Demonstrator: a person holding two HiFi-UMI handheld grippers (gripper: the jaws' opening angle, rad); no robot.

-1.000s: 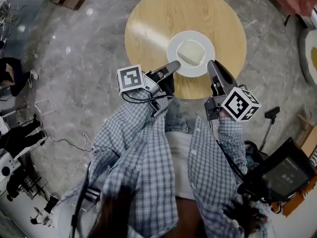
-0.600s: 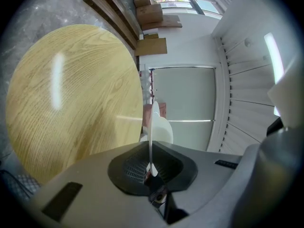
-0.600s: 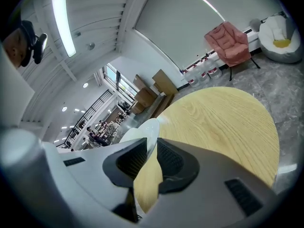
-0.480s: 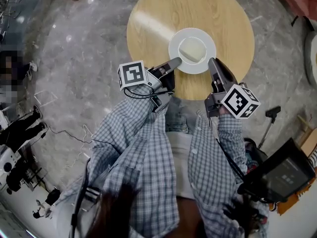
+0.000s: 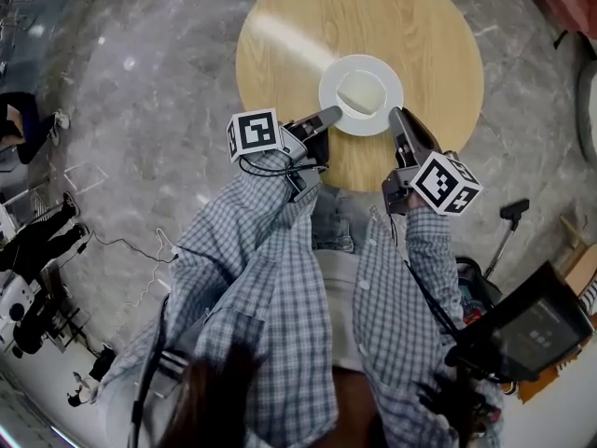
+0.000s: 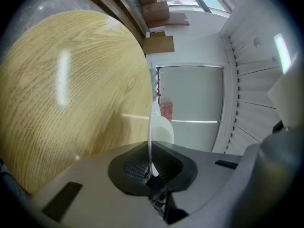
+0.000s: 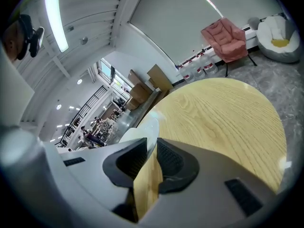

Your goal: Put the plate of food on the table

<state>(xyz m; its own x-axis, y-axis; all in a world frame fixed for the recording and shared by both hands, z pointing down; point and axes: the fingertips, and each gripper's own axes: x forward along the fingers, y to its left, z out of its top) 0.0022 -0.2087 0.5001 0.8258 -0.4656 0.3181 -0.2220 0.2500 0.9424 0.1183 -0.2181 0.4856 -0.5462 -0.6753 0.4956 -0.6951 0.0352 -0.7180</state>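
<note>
Plate (image 5: 329, 86) w/ food (image 5: 362, 92), rim in L gripper (image 5: 332, 114), R gripper (image 5: 396, 114) jaws

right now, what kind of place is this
Probably a large indoor hall or showroom set up like a cafe lounge, not a home: a round wooden table, a pink armchair, and stacked cardboard boxes by the wall.
</note>
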